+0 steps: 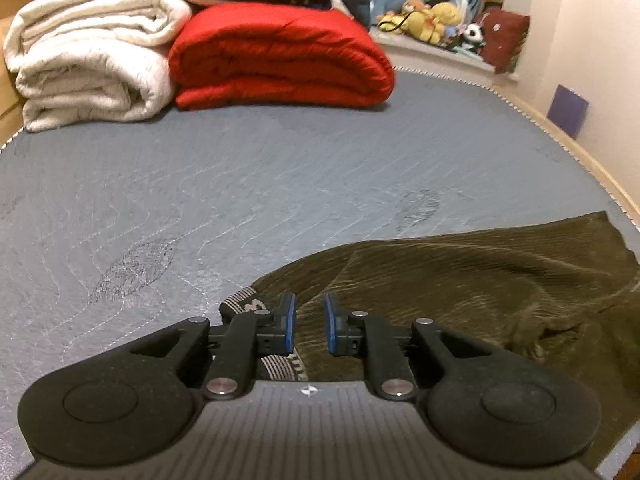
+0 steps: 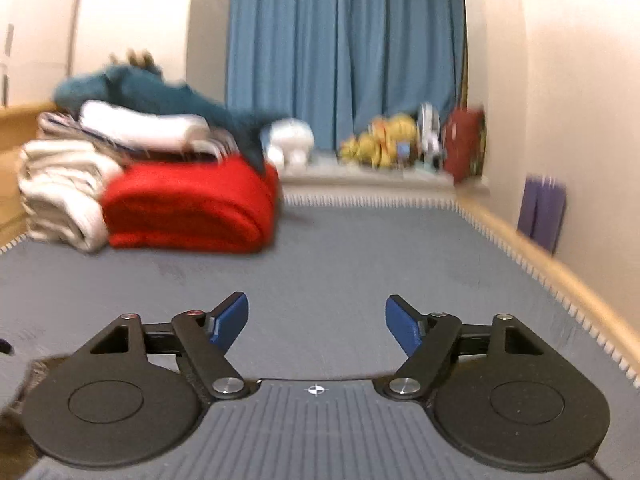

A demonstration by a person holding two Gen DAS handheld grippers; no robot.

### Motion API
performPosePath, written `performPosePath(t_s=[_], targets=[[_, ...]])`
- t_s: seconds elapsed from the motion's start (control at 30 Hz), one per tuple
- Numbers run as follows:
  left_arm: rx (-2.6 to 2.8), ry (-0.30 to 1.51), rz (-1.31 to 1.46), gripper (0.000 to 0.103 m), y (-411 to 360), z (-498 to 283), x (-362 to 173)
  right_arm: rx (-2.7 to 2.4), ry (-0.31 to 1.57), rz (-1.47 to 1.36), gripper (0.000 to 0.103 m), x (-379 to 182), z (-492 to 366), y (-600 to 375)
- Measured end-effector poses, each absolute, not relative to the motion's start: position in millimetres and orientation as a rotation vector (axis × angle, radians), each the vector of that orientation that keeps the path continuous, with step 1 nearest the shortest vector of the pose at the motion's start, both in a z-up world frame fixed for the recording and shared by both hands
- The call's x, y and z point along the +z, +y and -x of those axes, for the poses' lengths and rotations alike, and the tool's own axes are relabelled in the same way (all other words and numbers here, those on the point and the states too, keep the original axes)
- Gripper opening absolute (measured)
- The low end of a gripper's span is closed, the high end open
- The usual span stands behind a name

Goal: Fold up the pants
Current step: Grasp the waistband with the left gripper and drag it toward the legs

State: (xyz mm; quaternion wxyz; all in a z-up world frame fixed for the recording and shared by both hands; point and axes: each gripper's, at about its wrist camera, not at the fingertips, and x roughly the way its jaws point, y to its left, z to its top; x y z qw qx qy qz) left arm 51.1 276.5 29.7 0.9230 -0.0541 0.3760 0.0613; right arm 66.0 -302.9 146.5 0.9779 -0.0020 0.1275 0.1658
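Left gripper (image 1: 310,326) above olive pants (image 1: 460,280), narrow gap, nothing pinched

— What colour are the pants (image 1: 480,280) in front of you?

— Olive-brown, finely ribbed, with a striped light-and-dark waistband (image 1: 244,300) at their left end. The pads of my left hand-held gripper (image 1: 310,328) are blue on black arms, and so are the ones on my right hand-held gripper (image 2: 316,324).

— And the bed (image 1: 200,192)?

— Grey-blue, stitched with pale wavy lines and leaf shapes, with a wooden tan edge. At the bed's far end lie a bright red quilt (image 1: 280,60) and a cream blanket (image 1: 88,60) left of it. Beyond the bed hangs a blue curtain (image 2: 344,52), with yellow soft toys (image 2: 380,140) below it.
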Motion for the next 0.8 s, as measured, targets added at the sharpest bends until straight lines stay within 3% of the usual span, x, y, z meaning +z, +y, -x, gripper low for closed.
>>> performPosePath(t_s=[0.13,0.23,0.53,0.7,0.8], targets=[[0.124,0.713,0.104,0.017,266.3,-27.7,40.4,0.318,0.148,-0.069,0.084,183.0,-6.8,-323.9],[0.156,0.701,0.167,0.017,270.1,-11.0,44.6,0.307,0.115,-0.187,0.086,180.5,21.0,-346.8],[0.137,0.695,0.102,0.012,272.0,18.0,46.8,0.323,0.313,-0.332,0.086,78.3,13.2,-366.3],[0.077,0.693,0.014,0.012,262.0,-8.7,41.0,0.312,0.395,-0.329,0.086,19.3,-4.6,-358.9],[0.034,0.692,-0.045,0.013,253.7,-37.3,26.2,0.331,0.387,-0.294,0.085,18.5,-8.4,-356.5]])
